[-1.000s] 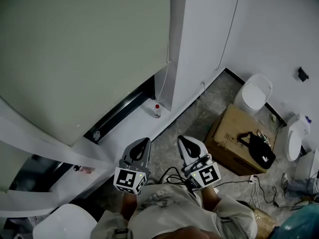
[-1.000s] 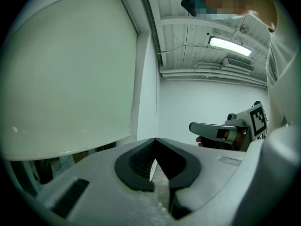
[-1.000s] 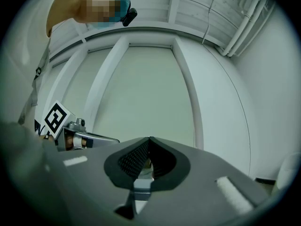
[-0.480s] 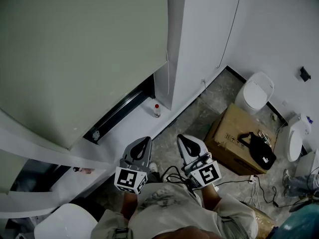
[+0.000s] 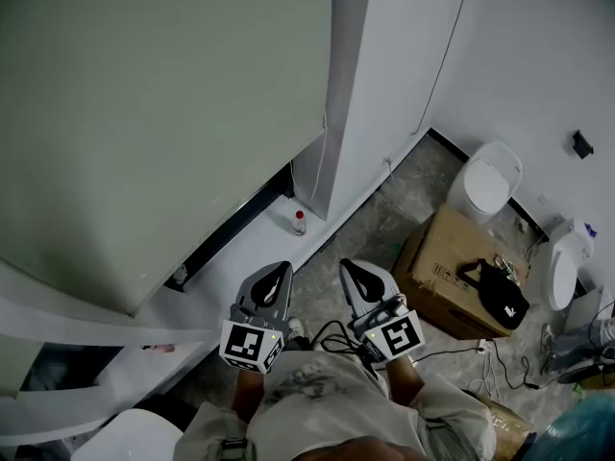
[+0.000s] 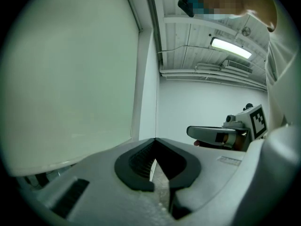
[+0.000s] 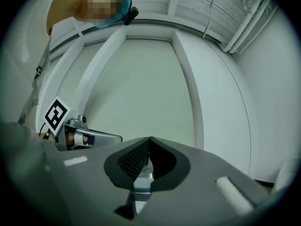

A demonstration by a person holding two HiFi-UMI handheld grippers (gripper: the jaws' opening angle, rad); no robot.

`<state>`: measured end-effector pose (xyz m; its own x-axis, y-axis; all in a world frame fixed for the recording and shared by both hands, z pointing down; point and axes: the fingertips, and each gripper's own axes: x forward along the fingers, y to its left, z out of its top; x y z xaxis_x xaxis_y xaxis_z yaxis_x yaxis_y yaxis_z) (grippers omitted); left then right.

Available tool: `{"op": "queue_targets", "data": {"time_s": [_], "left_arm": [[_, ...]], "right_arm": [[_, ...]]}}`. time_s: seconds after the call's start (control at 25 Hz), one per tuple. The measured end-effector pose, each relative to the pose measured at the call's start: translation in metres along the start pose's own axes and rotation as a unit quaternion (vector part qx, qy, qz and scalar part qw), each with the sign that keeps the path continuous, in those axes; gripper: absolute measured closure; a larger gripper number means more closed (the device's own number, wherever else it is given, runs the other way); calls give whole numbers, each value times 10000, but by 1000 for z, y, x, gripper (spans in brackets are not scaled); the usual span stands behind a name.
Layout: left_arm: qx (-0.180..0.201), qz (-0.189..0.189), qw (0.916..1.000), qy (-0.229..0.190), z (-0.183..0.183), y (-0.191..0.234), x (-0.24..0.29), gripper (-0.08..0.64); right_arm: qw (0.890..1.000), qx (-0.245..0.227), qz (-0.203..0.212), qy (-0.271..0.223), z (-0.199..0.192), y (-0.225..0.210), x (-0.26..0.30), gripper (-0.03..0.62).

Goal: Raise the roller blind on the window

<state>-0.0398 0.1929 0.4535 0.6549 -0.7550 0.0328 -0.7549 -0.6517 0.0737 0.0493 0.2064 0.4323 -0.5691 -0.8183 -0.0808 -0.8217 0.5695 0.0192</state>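
- The person has stepped a bit nearer, so the roller blind (image 5: 163, 113) looks bigger, hanging low over the window
- The left gripper (image 5: 277, 275) and right gripper (image 5: 354, 273) are pinched together, holding nothing, well apart from it
- The blind looks light and floppy, so it is best to pull the thin, slippy cord (image 5: 325, 157) at its right edge

Grey-green blind (image 5: 144, 113) — brown box (image 5: 440, 257), perhaps red-capped bottle (image 5: 299, 223).

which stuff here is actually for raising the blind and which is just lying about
For the job:
- roller blind
- thin cord at its right edge
- left gripper and right gripper, both shut and empty

Lying about:
- small red-capped bottle
- cardboard box
- black bag on the box
- white toilet
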Motion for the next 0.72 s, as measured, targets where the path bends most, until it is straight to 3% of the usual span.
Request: {"op": "queue_targets", "data": {"time_s": [0.52,0.72], "left_arm": [[-19,-256,9997,39,14,54,27,557],[-19,-390,9992,42,20,70,35,557]], "right_arm": [[9997,-46,-253,-34,3,-10,59,581],[9990,-75,-401,165,-3,-12,73,581]]}}
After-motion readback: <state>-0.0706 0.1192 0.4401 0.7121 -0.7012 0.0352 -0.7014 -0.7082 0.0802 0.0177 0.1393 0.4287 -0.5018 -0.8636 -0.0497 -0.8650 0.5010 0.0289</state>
